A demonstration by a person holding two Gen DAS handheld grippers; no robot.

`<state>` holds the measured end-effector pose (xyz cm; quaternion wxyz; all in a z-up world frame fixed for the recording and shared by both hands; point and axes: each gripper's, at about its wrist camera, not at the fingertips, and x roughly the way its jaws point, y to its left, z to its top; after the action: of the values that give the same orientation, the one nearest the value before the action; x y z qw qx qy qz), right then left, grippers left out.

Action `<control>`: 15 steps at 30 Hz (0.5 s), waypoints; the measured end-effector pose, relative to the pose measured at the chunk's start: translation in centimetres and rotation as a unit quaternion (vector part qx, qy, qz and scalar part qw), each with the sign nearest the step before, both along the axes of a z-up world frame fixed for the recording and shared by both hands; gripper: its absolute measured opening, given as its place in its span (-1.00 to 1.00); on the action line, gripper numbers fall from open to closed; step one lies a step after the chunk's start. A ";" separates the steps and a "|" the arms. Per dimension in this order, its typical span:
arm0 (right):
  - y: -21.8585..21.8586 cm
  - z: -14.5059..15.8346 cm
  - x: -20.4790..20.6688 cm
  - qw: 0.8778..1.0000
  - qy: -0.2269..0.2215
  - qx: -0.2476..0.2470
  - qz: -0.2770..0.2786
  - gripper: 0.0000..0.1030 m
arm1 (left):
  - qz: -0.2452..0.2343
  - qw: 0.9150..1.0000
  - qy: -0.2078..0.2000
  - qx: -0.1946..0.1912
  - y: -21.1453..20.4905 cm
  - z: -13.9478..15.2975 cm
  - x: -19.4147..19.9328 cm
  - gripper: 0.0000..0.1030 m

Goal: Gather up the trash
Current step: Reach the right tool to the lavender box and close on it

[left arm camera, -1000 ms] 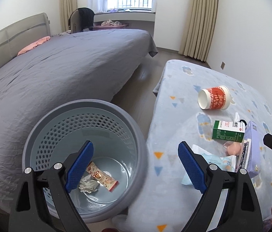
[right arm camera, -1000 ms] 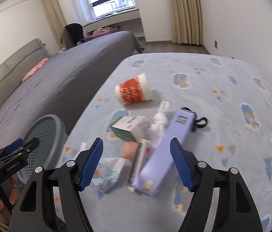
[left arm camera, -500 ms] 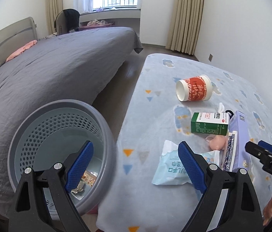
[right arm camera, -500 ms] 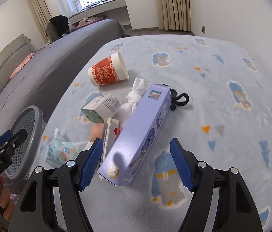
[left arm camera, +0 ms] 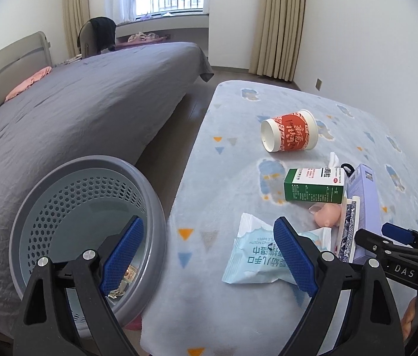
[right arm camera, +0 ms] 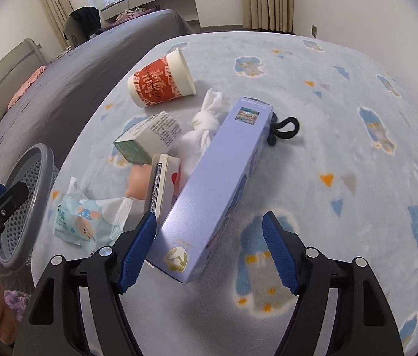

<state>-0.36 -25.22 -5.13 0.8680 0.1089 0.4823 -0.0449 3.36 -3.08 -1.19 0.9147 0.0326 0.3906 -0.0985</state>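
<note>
While a few scraps already lie at the bottom of the round grey plastic bin with little holes (left arm camera: 60, 201), most of the trash is not picked up yet. So the job looks only just begun.

The bin stands on the floor between the big grey bed (left arm camera: 84, 112) and the near left corner of the small bed with the pale blue fleece blanket (right arm camera: 342, 118). On that blanket, near its left edge, lie a red and white paper cup (right arm camera: 161, 81) on its side, a green and white cardboard box (left arm camera: 314, 185), a pale blue crinkly wipes packet (left arm camera: 256, 255), a knotted white cloth (right arm camera: 203, 130), a soft pink lump (right arm camera: 137, 185), a flat white and blue pack (right arm camera: 158, 190), a long purple cardboard box (right arm camera: 220, 184) and a black hair tie (right arm camera: 286, 129).

The left hand-held gripper (left arm camera: 209, 255) is spread wide and holds nothing. It hangs over the blanket's near left corner, between the bin and the wipes packet. The right hand-held gripper (right arm camera: 209, 252) is spread too. The near end of the purple box sits between its blue pads, but they do not press on it.

Some things are hard to see. The bin's rim hides most of what is inside it. I cannot tell what the pink lump is, since other things cover part of it. Only some fingertips of the person show at the picture edges.
</note>
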 end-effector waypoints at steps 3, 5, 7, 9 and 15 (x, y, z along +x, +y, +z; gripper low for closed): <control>-0.5 0.2 -0.5 1.000 -0.002 -0.012 -0.010 0.37 | -0.002 1.000 -0.001 0.000 -0.1 0.0 -0.1 0.70; -1.0 0.2 -0.7 1.000 0.002 -0.018 -0.017 0.37 | -0.003 1.000 -0.001 0.000 -0.1 0.1 -0.2 0.70; -1.5 0.1 -0.9 1.000 0.004 -0.013 -0.021 0.36 | -0.005 1.000 -0.001 0.000 -0.2 0.1 -0.2 0.70; -2.1 -0.1 -0.9 1.000 0.006 -0.004 -0.024 0.37 | -0.007 1.000 -0.002 -0.001 -0.4 0.1 -0.3 0.70; -2.6 -0.4 -0.8 0.999 0.010 0.002 -0.032 0.37 | -0.013 1.000 -0.001 0.003 -1.0 0.0 -0.5 0.70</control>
<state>-1.15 -27.84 -5.50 0.8611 0.1256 0.4874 -0.0727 2.90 -4.10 -1.17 0.9135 0.0404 0.3897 -0.1093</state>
